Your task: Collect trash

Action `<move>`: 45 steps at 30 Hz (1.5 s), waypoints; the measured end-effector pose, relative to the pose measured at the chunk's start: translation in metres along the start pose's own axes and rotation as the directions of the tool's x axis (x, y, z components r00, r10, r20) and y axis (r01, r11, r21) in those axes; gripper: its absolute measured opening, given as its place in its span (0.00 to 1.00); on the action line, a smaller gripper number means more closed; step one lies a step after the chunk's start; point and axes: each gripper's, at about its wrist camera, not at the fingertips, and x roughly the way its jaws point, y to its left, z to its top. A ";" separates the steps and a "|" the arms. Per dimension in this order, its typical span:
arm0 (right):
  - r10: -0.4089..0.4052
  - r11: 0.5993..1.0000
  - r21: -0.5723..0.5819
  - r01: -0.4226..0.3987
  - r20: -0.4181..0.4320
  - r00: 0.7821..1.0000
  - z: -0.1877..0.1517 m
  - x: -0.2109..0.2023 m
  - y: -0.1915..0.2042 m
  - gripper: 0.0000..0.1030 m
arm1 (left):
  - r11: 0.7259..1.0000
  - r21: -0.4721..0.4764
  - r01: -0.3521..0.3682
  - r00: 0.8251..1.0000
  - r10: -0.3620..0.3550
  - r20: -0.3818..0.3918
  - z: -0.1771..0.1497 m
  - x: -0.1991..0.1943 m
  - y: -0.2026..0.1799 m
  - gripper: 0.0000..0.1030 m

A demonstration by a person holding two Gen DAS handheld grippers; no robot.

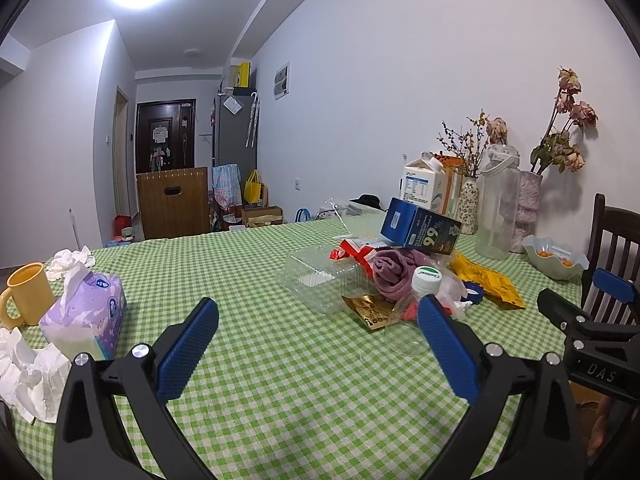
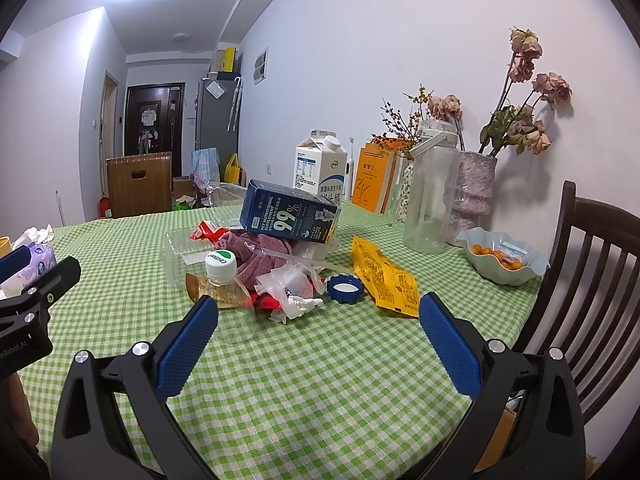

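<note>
A heap of trash lies mid-table: a dark blue "99%" box (image 2: 290, 216) on top of a crumpled purple cloth (image 2: 256, 256), a small bottle with a white cap (image 2: 220, 266), a clear plastic tray (image 1: 320, 280), red wrappers (image 2: 206, 232), a clear bag (image 2: 290, 284), a blue lid (image 2: 345, 288) and a yellow packet (image 2: 384, 278). Crumpled white tissues (image 1: 30, 380) lie at the left. My left gripper (image 1: 318, 344) stands open over bare cloth short of the heap. My right gripper (image 2: 318, 340) is open too, just before the bottle and lid, holding nothing.
A purple tissue pack (image 1: 86, 312) and yellow mug (image 1: 26, 294) stand at the left. Along the wall are a milk carton (image 2: 320, 164), orange books (image 2: 376, 180), a clear jug (image 2: 430, 188), vases with dried flowers (image 2: 474, 196) and a fruit bowl (image 2: 502, 258). A dark chair (image 2: 580, 280) is right.
</note>
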 end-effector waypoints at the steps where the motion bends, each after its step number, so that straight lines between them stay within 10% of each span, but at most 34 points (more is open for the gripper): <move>1: 0.000 1.000 0.000 0.000 0.000 1.000 0.000 0.000 0.000 0.94 | 1.000 0.002 -0.001 1.000 0.001 0.001 0.000 0.000 0.000 0.93; 21: -0.011 1.000 0.019 0.013 -0.062 0.998 -0.005 0.038 -0.017 0.94 | 0.997 0.063 0.054 0.997 -0.050 -0.067 0.003 0.051 -0.027 0.93; 29: -0.029 0.997 0.063 0.036 -0.113 0.993 -0.009 0.063 -0.045 0.94 | 0.977 0.082 0.195 0.977 -0.186 -0.109 0.017 0.099 -0.066 0.93; 34: -0.042 0.996 0.071 0.052 -0.131 0.990 -0.005 0.080 -0.060 0.94 | 0.970 0.096 0.224 0.962 -0.205 -0.180 0.017 0.132 -0.087 0.75; 38: -0.046 0.995 0.076 0.058 -0.147 0.988 -0.004 0.092 -0.067 0.94 | 0.961 0.064 0.269 0.942 -0.248 -0.227 0.014 0.150 -0.096 0.29; 45: -0.064 0.994 0.065 0.083 -0.264 0.963 0.002 0.138 -0.087 0.94 | 0.955 0.047 0.292 0.942 -0.279 -0.185 0.026 0.142 -0.092 0.28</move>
